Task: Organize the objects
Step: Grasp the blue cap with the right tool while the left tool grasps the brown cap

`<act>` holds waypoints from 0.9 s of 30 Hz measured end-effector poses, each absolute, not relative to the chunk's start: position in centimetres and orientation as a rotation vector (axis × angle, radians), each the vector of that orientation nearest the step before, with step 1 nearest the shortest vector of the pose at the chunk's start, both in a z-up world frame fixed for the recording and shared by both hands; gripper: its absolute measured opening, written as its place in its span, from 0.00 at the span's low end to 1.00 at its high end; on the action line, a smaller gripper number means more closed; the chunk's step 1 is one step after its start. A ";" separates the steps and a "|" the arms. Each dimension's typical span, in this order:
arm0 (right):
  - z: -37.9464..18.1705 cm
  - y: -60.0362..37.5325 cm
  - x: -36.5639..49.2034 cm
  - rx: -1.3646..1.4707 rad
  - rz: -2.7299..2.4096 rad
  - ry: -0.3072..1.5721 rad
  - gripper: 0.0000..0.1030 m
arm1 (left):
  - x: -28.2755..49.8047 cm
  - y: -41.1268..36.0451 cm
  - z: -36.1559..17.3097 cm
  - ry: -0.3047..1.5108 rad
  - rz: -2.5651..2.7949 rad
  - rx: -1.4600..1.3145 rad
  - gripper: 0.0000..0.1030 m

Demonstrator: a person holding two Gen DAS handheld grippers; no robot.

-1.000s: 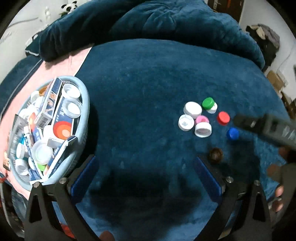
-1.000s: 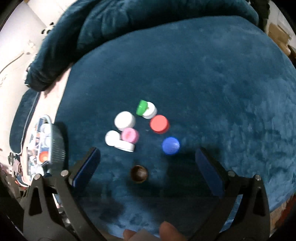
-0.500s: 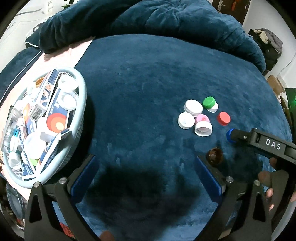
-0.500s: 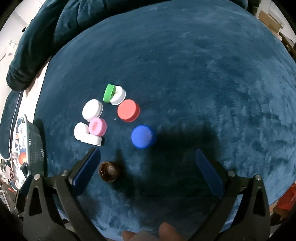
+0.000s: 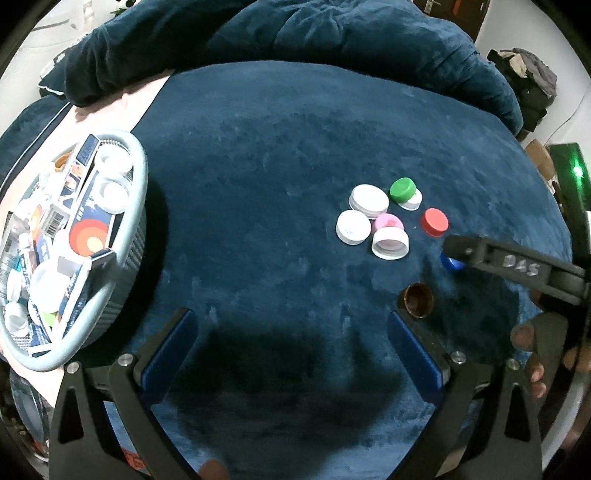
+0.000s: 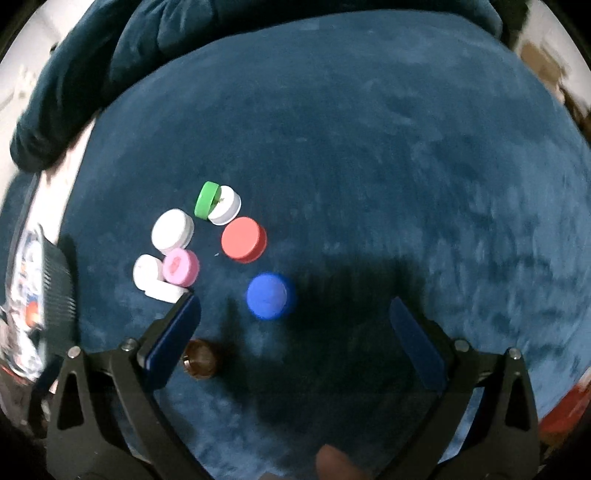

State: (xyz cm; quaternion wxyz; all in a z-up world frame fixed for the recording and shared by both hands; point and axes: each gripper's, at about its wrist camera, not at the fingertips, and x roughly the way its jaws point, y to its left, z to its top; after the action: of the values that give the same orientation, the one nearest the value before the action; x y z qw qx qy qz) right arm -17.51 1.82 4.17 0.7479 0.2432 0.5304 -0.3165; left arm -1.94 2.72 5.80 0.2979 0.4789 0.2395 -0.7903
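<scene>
Several bottle caps lie on the dark blue plush surface: a blue cap (image 6: 270, 295), a red cap (image 6: 243, 239), a green cap (image 6: 207, 199) leaning on a white one, a pink cap (image 6: 181, 266), white caps (image 6: 172, 229) and a brown cap (image 6: 200, 359). My right gripper (image 6: 295, 328) is open and low over the surface, with the blue cap between its fingers near the tips. It also shows in the left wrist view (image 5: 491, 258), partly hiding the blue cap (image 5: 451, 261). My left gripper (image 5: 291, 347) is open and empty above bare plush, the brown cap (image 5: 417, 300) near its right finger.
A pale blue round basket (image 5: 138, 206) full of small boxes and white caps stands at the left on a pink cloth. A bunched dark blue blanket (image 5: 332, 33) lies behind. Clutter and boxes stand at the far right (image 5: 532, 74).
My right gripper has moved forward and down toward the caps, so the blue cap now lies between its fingers. The left gripper has hardly moved.
</scene>
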 end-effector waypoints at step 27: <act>4.9 0.1 -22.3 0.680 -0.737 1.123 0.31 | -8.7 8.3 2.2 0.612 -2.327 1.401 0.30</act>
State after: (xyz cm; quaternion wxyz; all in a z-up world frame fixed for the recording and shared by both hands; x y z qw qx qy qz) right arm -22.30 0.13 4.91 0.7297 0.3086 0.5101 -0.3349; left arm -8.67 8.26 2.20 0.1777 0.4950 0.2161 -0.8226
